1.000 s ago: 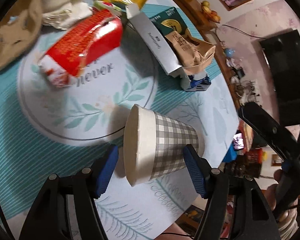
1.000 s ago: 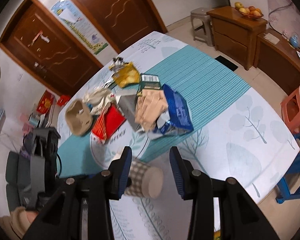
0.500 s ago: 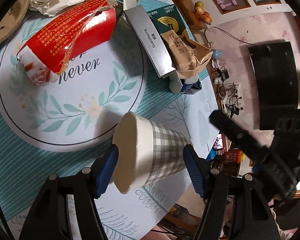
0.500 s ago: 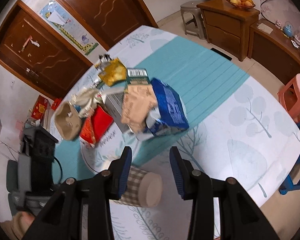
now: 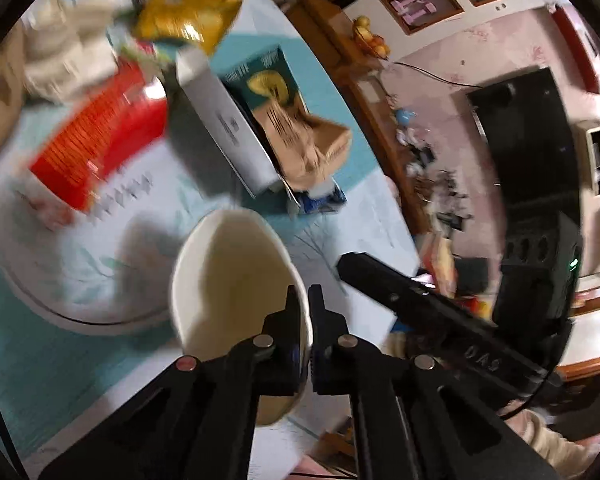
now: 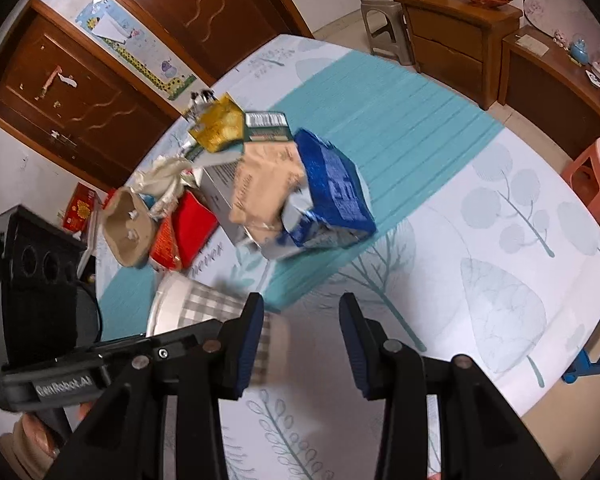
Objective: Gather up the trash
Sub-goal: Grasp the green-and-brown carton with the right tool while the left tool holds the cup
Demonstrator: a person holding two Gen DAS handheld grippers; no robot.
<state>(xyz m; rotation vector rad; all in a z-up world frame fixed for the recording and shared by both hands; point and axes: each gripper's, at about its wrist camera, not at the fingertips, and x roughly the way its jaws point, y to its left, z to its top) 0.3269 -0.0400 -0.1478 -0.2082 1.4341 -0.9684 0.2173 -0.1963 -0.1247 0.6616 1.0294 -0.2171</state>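
Note:
My left gripper (image 5: pixel 305 316) is shut on the rim of a grey checked paper cup (image 5: pixel 236 300), whose white inside faces the left wrist camera. The cup also shows in the right wrist view (image 6: pixel 208 308), lifted and tilted, with the left gripper's body (image 6: pixel 76 368) on it. My right gripper (image 6: pixel 300 340) is open and empty, just right of the cup above the table. A heap of trash lies beyond: a red wrapper (image 5: pixel 100 140), a white box (image 5: pixel 224 124), a brown paper bag (image 5: pixel 304 148), a yellow packet (image 5: pixel 184 20), a blue bag (image 6: pixel 332 192) and crumpled paper (image 6: pixel 164 176).
The table has a teal and white leaf-print cloth (image 6: pixel 480 240). A beige pulp tray (image 6: pixel 126 232) lies left of the heap. A wooden cabinet (image 6: pixel 452 40), a grey stool (image 6: pixel 384 20) and a pink stool (image 6: pixel 596 176) stand beyond the table's far side.
My left gripper has closed from wide open around the lying cup to shut on its rim, and the cup has tipped up. The right gripper stays open near it.

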